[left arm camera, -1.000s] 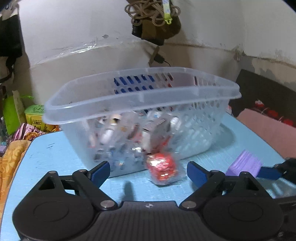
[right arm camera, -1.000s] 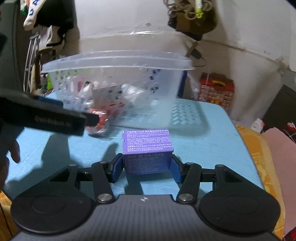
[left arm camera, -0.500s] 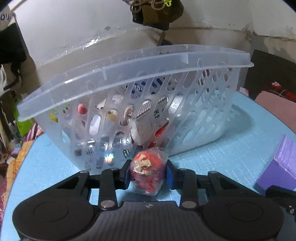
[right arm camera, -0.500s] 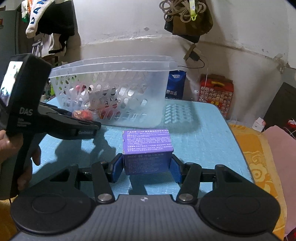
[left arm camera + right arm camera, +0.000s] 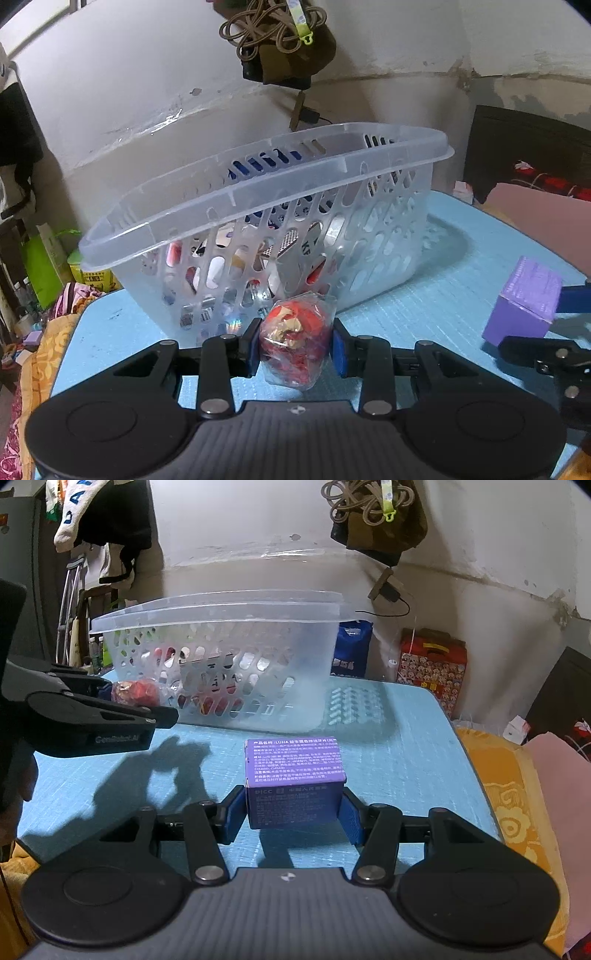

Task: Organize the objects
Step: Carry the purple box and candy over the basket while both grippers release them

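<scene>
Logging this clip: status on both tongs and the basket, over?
Left tongs shut on red wrapped packet. Right tongs shut on purple box. Basket ahead, part-filled, nothing blocking.

Items inside the basket (image 5: 258, 206) blur behind its slotted wall; the purple box's (image 5: 293, 775) small print is unreadable.

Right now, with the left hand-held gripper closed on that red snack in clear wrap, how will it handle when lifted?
The red snack packet looks soft: its crinkled clear wrap bulges past the left hand-held gripper, so it will probably deform. The glossy film may slip. It seems light for its size, so lifting it over the basket rim should be easy.
</scene>
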